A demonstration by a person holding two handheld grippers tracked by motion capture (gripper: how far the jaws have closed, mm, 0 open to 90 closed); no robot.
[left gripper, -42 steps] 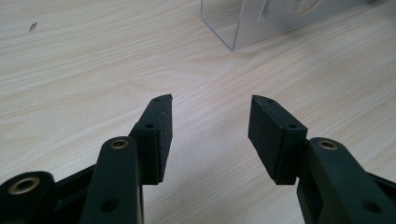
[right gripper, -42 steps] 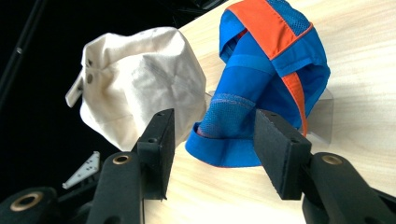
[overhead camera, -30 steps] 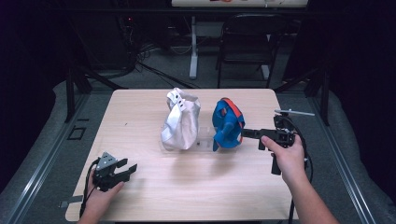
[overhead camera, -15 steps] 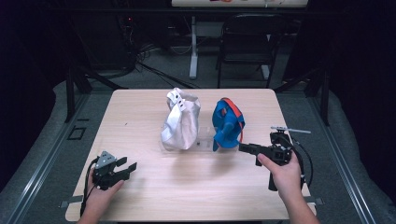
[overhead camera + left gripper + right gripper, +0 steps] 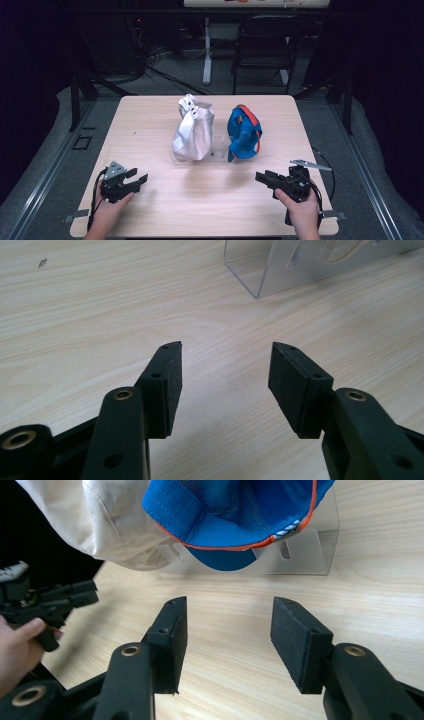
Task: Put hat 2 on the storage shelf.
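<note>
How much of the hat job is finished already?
Both hats look set up: the white cap and the blue cap sit side by side on the clear stand. Nothing is in hand now: the left claw and right claw are open and empty near the table's front edge. What is left, if anything, can't be told.

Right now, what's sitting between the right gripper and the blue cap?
Nothing but bare table. In the right gripper view, plain wood runs from the open right gripper up to the blue cap on its clear stand.
</note>
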